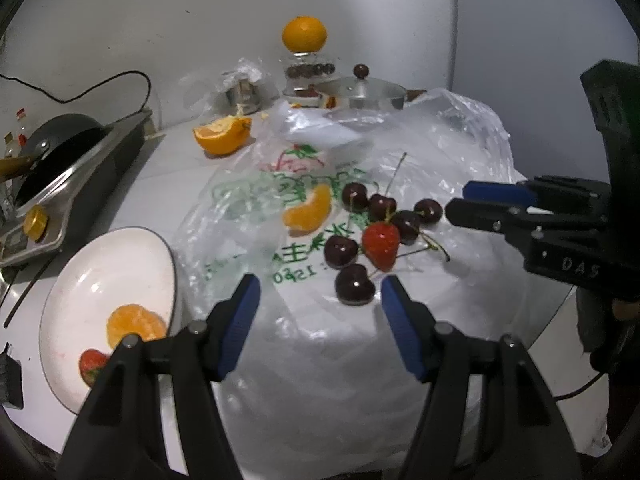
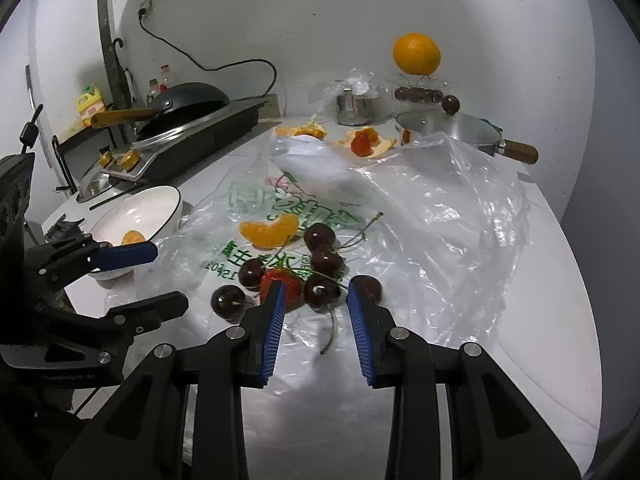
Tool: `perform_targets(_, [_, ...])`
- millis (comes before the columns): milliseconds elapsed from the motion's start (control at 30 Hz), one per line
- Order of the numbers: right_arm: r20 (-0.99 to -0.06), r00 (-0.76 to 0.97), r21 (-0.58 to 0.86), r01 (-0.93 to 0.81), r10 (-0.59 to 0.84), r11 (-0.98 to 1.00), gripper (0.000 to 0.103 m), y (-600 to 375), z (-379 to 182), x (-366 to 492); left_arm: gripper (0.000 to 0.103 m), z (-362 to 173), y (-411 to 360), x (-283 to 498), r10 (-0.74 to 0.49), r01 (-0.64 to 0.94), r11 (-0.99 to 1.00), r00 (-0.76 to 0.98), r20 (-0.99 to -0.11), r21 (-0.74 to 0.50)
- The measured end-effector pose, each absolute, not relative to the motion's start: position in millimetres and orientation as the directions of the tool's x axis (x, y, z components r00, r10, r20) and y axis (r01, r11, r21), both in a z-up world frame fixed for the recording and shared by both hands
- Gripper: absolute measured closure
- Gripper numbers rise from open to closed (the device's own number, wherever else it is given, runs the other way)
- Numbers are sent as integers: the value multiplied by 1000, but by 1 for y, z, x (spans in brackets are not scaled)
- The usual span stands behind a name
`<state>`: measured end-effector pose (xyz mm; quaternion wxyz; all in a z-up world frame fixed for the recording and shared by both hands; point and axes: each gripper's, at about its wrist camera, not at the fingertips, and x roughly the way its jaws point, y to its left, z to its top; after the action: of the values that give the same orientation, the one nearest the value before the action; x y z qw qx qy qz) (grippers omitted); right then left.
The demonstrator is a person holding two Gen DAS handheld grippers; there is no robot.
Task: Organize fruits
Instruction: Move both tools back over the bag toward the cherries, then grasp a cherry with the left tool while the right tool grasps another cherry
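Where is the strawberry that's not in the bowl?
The strawberry lies on the plastic bag mid-table, ringed by cherries, right of the orange segment. In the right wrist view it sits just beyond the right tool.

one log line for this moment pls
left gripper: open, empty | right gripper: open by cherries | bowl: orange segment, strawberry

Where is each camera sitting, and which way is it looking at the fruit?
Left wrist view: sits on the left gripper, looking forward over the plastic bag at the strawberry, white bowl at left; its own two open fingers show, and the right gripper reaches in from the right.
Right wrist view: sits on the right gripper, low and close to the strawberry; its own open fingers show, left gripper at left.
Both share the bag, strawberry, orange segment, bowl and whole orange.
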<state>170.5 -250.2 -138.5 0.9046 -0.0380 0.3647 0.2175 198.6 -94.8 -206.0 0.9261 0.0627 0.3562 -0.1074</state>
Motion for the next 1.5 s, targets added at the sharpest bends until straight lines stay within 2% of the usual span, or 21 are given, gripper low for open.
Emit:
perform_targets(767, [-723, 583, 116, -426, 371, 897, 69, -269, -165, 201, 40, -239, -126, 229, -129, 286, 954, 667, -734, 93])
perform_targets(967, [-751, 560, 110, -416, 349, 903, 69, -266, -170, 210, 47, -241, -126, 233, -133, 293, 952, 661, -738, 90])
perform_targets(1233, [-775, 545, 89, -407, 320, 909, 69, -261, -175, 216, 67, -241, -127, 234, -165, 330, 941, 655, -737, 82])
perform_targets(1500, [-782, 550, 54, -410, 294, 910, 74, -256, -177, 214, 73, -240, -125, 230, -181, 338, 938, 654, -734, 70])
